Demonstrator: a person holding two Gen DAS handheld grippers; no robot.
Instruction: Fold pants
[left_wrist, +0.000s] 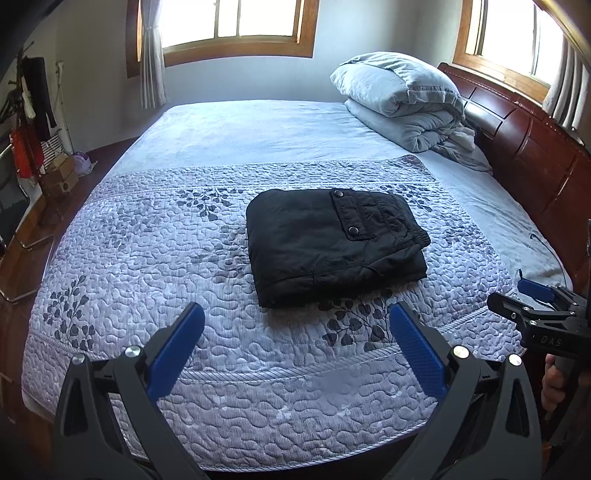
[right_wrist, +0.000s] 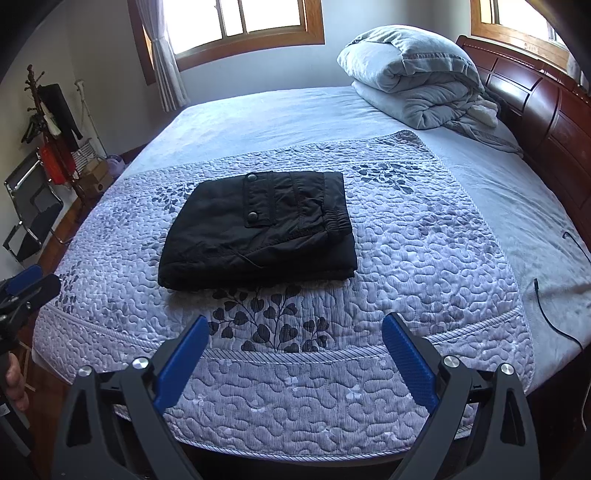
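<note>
The black pants (left_wrist: 334, 245) lie folded into a compact rectangle on the quilted bedspread (left_wrist: 147, 280), snap-button pocket flap and elastic waistband on top. Both the left gripper (left_wrist: 297, 319) and the right gripper (right_wrist: 295, 330) hover off the pants' near edge, fingers spread wide, pinching nothing. A rolled grey duvet (left_wrist: 402, 103) sits well beyond the pants.

1. The letters "DAS" stand in pale print on the black body of the right gripper (left_wrist: 537, 295), seen at the right edge of the left wrist view.
2. No other text is legible.
</note>
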